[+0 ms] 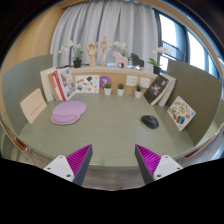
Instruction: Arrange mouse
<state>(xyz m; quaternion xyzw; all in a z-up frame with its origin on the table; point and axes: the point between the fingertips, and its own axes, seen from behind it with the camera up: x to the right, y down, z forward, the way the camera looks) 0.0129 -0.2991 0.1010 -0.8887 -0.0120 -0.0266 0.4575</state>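
Nearest the camera, in the gripper view, the two fingers of the gripper [113, 163] are seen spread wide apart, their magenta pads [78, 158] facing each other across bare tabletop, with nothing held between them. Beyond them, the green-grey table [105, 125] stretches away. The black mouse [149, 122] is found at about one o'clock from the fingers, well ahead of them and near the table's right side, resting on the bare surface. A round lilac mouse pad [68, 113] is seen at about eleven o'clock, well apart from the mouse.

The task is judged to be at its start: the mouse has not yet been reached or gripped, and the approach, the grasp and the placing, presumably onto the pad, all remain.

Picture cards [181, 112] are propped along the table's edges, and small potted plants [107, 87] stand at twelve o'clock before a curtained window [110, 25]. No writing or brand can be read.
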